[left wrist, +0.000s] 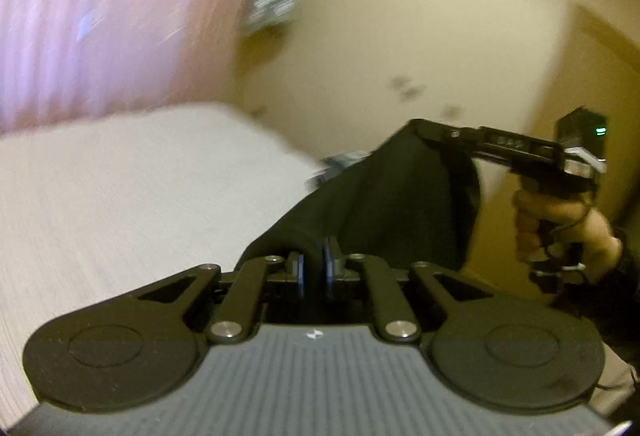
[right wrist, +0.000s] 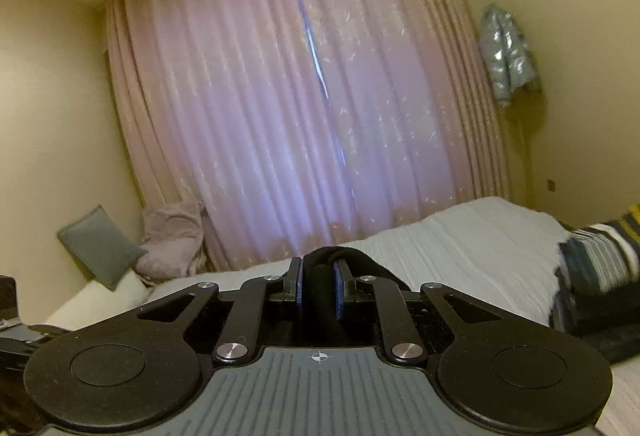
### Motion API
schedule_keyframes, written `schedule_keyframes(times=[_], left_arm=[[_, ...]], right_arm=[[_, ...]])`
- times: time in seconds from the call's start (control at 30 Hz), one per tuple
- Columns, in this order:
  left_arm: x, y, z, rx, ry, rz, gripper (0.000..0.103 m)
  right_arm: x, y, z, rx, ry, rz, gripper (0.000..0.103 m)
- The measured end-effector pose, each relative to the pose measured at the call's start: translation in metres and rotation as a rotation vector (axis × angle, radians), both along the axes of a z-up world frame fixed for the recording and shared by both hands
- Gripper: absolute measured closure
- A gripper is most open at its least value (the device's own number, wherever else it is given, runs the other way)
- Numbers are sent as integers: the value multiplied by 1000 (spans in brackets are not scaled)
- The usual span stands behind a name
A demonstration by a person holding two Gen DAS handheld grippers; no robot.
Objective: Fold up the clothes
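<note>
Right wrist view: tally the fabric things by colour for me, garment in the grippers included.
Black: 1, the garment clamped in the right gripper and the left gripper.
Pink: 2, the curtain and the crumpled blanket.
Grey-green: 1, the pillow.
White: 1, the bed cover.
Silver-blue: 1, the hanging jacket.
Striped: 1, the folded stack.
Total: 7.

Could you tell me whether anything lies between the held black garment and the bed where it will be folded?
Nothing visible does. The left gripper and right gripper both clamp the black garment, held up over the bed. The bed's near part is bare; a folded stack sits off at its right edge.
</note>
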State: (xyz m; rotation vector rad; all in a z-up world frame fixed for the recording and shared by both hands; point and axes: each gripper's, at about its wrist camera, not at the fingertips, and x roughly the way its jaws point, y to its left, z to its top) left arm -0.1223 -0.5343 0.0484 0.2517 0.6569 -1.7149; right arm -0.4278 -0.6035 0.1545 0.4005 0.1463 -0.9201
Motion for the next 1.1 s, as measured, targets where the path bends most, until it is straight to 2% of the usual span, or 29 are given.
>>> schedule_keyframes(times=[0.03,0.07,0.1,0.17,0.23,0.3,0.37,0.5,0.6,0.67,0.83,0.87,0.9,0.97,1.1], left_arm=[[3,-11,-15,36,-10,42,92],[6,-23,-29,73,-21,85,83],[8,-34,-44,109,-31,127,69],[14,-57,-74,182,-52,212,65],[19,-80,-103,255,-72,297,62],[21,-99,-132,322,-98,360,44],[1,-95,-159,358,-152,316,38],[-39,-86,-213,429,-258,227,32],[-69,-80,-254,482,-337,160,23],[-80,-89,-278,486,-364,127,23],[-75,-127,-306,440,-405,103,26],[-76,-135,-311,445,-419,92,34],[-78,-141,-316,454,-433,82,50],[-69,-144,-310,459,-430,68,63],[-50,-133,-280,432,-392,98,63]], right_arm=[[14,-31,-14,33,27,14,89],[30,-64,-32,79,55,38,85],[42,-92,-52,110,89,56,80],[61,-138,-92,131,180,78,45],[66,-165,-126,137,243,105,40],[57,-174,-161,188,263,149,39],[46,-174,-203,264,307,192,38],[26,-160,-285,429,417,237,35],[20,-144,-332,517,491,265,26],[23,-133,-350,535,528,291,26],[55,-113,-370,399,621,357,26],[61,-109,-377,380,644,374,26],[68,-106,-382,355,673,391,26],[83,-96,-392,283,755,445,26],[98,-75,-406,63,957,615,26]])
